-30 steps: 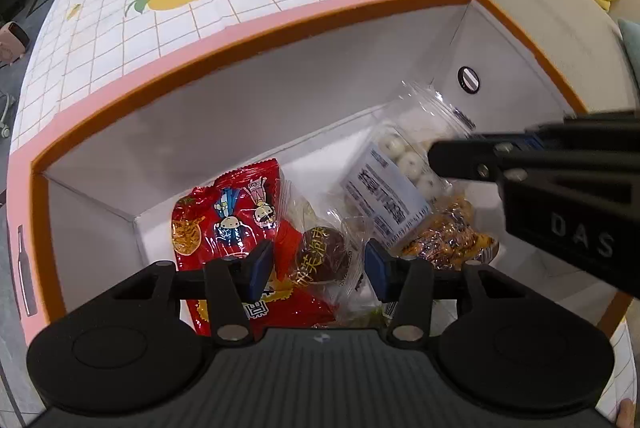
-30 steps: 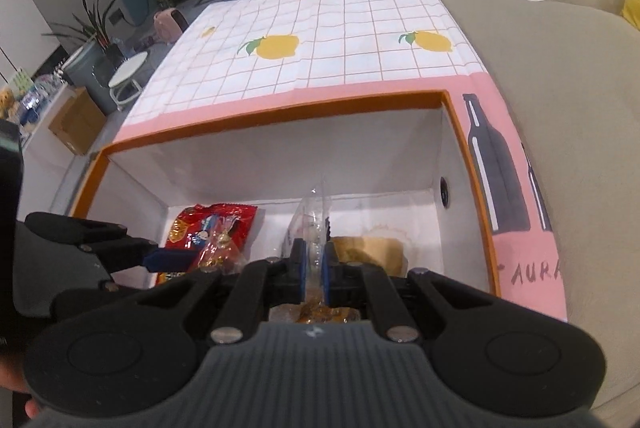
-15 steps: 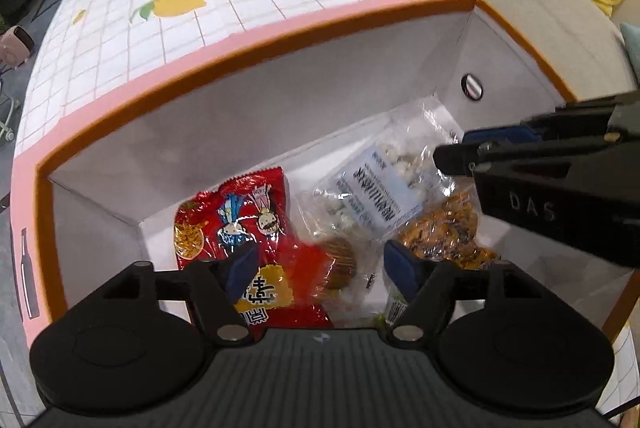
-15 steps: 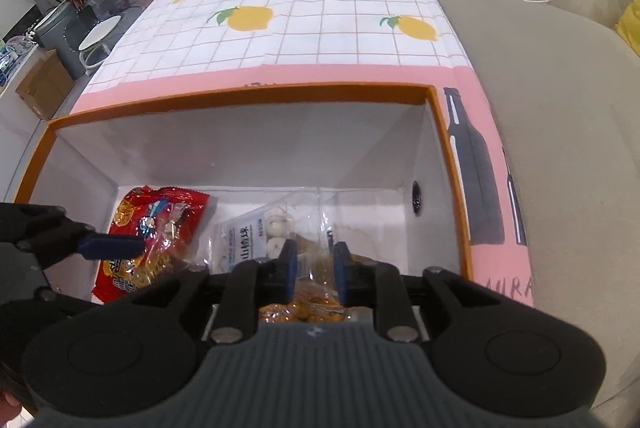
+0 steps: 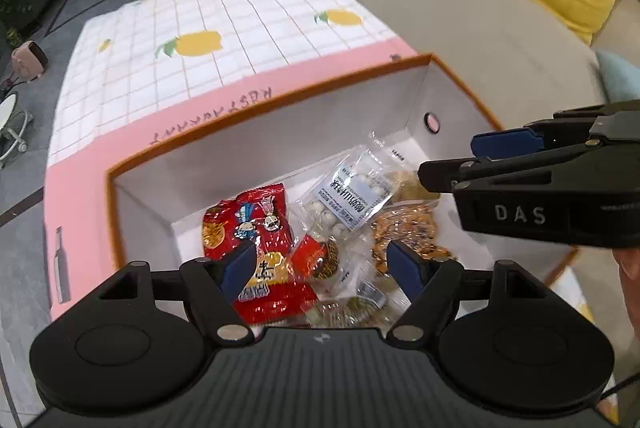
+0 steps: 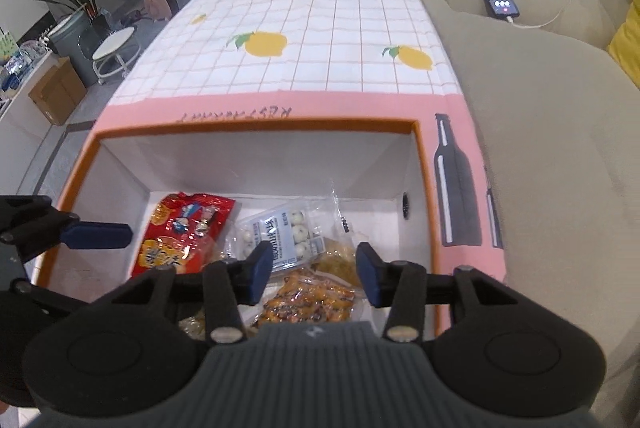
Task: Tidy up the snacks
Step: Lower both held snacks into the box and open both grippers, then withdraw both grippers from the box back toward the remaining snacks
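Where tablecloth (image 6: 340,39) ends, sofa (image 6: 540,107) begins.

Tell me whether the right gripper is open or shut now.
Open. In the right wrist view the right gripper has its blue pads spread wide, nothing between them; the snacks lie below in the box.

Box (image 6: 256,163) open-topped — snack bags (image 6: 280,236) crowd its floor, seemingly throughout.

Snack packets (image 6: 276,240) inside box (image 6: 256,147)
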Demonstrator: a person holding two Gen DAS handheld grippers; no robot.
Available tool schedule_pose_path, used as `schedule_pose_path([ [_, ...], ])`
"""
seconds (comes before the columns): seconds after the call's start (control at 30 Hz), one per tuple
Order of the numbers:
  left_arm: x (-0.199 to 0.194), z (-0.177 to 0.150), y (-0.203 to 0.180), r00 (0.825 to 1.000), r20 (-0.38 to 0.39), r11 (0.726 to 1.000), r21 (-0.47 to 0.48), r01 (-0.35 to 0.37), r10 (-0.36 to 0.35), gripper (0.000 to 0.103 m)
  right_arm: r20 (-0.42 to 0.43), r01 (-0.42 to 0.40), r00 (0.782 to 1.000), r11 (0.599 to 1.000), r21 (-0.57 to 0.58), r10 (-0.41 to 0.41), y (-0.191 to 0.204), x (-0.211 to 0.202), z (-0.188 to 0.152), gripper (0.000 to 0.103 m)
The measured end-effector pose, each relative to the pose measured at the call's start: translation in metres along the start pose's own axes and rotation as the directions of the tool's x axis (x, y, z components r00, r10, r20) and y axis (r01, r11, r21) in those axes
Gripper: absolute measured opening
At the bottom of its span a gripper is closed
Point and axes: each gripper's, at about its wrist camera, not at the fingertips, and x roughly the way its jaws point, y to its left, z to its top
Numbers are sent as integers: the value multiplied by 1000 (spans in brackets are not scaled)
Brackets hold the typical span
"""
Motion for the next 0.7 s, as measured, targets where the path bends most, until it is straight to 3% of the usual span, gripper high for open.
schedule_pose_path([
  [0.33,-88,-25,-15,997,71,999,-38,-16,19,87,49,-29,998,1000,3,29,5,-76,-22,55],
  [0.7,-163,-79,-36,982,185,988,-144,47,-20,87,126,-68,990,998,-12,69,14,-153,-84,59],
])
